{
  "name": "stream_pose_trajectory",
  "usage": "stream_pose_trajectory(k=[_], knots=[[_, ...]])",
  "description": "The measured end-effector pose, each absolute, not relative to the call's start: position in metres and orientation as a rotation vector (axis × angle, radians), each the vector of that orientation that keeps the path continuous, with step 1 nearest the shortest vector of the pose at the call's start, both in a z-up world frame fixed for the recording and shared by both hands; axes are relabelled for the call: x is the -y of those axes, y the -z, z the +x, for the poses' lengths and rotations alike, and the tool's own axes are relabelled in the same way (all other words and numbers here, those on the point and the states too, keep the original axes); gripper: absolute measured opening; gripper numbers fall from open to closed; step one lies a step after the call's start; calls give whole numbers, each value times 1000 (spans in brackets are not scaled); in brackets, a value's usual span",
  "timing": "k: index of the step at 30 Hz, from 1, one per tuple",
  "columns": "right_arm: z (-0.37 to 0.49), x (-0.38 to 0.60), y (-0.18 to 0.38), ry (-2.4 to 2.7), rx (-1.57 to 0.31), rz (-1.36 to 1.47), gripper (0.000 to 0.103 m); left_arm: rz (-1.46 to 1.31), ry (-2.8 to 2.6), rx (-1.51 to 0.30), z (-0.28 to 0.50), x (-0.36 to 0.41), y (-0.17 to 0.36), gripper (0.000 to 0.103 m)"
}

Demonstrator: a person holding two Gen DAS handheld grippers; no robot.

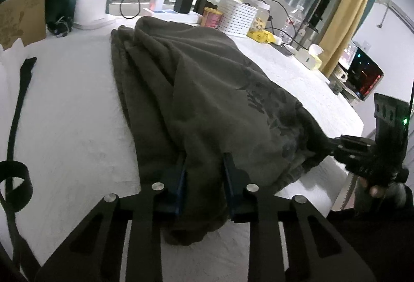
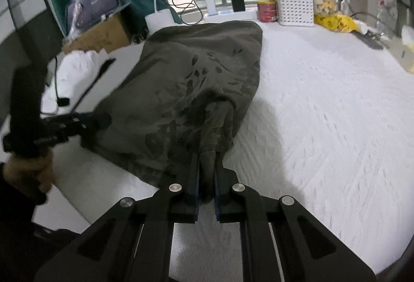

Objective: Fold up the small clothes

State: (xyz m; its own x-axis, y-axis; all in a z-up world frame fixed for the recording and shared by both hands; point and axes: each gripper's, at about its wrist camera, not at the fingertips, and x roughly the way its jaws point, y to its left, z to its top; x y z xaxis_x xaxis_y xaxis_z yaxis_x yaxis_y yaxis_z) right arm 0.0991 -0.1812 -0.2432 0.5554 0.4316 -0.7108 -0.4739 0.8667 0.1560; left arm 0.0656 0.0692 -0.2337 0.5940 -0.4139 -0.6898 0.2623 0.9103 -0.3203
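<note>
Both tongs (image 1: 204,163) (image 2: 207,160) pinch shirt (image 1: 207,90).

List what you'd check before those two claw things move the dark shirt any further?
1. Left tool has cloth between its fingers: ok, the near edge of the olive shirt is bunched there.
2. Right tool grips cloth: ok, a fold is pinched tight.
3. Both grips on the same near edge: ok, each view shows the other tool at the shirt's side.
4. Shirt lying flat: not ok, it is humped and wrinkled.
5. Landing space on the white table cover: ok to the right of the shirt.
6. Clutter away from the shirt: cannot tell at the far end; the red can and white basket stand close behind it.
</note>
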Motion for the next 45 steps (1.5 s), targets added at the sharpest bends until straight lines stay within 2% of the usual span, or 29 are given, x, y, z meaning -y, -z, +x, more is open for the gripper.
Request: stream_pose_trajectory(k=[6,10,13,15,16,21,25,33,37,39,45], knots=[[74,164,247,-515,-765,-211,10,-183,462,-820,55,-74,218,9],[69,169,249,-591,-790,-175,10,-166,449,-832,51,-78,215,9],[76,184,246,-639,-847,-67,24,-149,430,-868,52,-78,221,9],[84,196,237,-628,-834,-1,44,-130,420,-892,51,-76,227,9],[87,200,233,-624,-826,29,46,-126,420,-897,50,-76,227,9],[120,209,219,-573,-784,126,46,-134,417,-915,48,-80,230,11],[138,192,238,-560,-852,61,46,-142,409,-933,47,-82,231,12],[102,173,250,-531,-785,-157,46,-91,370,-901,43,-81,218,13],[87,177,251,-525,-781,-169,46,-84,368,-923,45,-78,222,14],[84,181,251,-528,-793,-172,46,-91,363,-949,46,-80,227,19],[82,190,252,-565,-833,-103,42,-106,430,-872,32,-82,214,16]])
